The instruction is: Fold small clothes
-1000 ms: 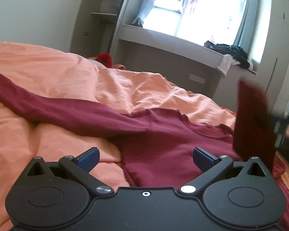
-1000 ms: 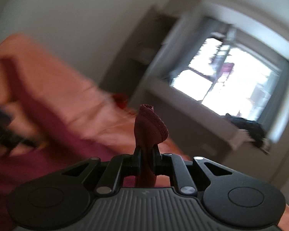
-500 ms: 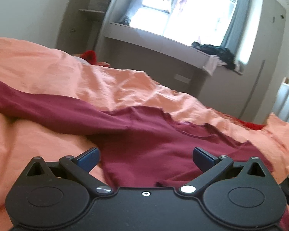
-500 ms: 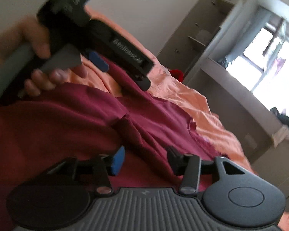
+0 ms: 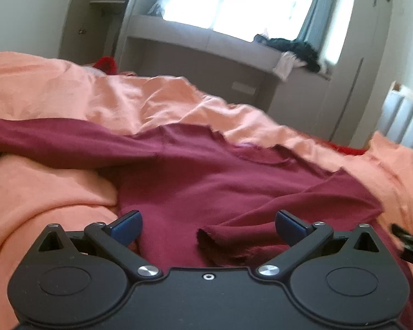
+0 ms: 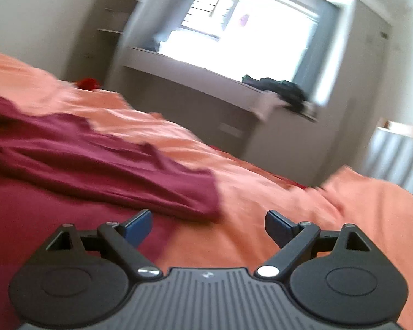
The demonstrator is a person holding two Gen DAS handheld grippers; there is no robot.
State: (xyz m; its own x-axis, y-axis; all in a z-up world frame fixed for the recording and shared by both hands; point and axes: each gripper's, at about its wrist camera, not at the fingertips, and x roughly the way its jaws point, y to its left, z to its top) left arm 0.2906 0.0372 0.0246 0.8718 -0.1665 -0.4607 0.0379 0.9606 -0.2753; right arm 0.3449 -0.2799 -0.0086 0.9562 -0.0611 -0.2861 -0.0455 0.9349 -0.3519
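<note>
Your left gripper (image 5: 208, 224) stands wide open above the maroon shirt (image 5: 220, 181) spread on the orange duvet (image 5: 55, 96), gripping nothing, while your right gripper (image 6: 208, 224) is opening, empty, beside the shirt's edge.

The right wrist view is smeared by motion, so the folds of the maroon shirt (image 6: 102, 170) and the edge of the orange bedding (image 6: 289, 206) run soft. The shirt's left sleeve (image 5: 41, 140) runs off the left edge of the left wrist view, its cuff unseen. A dark blurred shape (image 5: 410, 242) at that view's right edge is cut off and cannot be identified. The pile of clothes (image 5: 291, 49) on the window ledge is too small to sort out.
</note>
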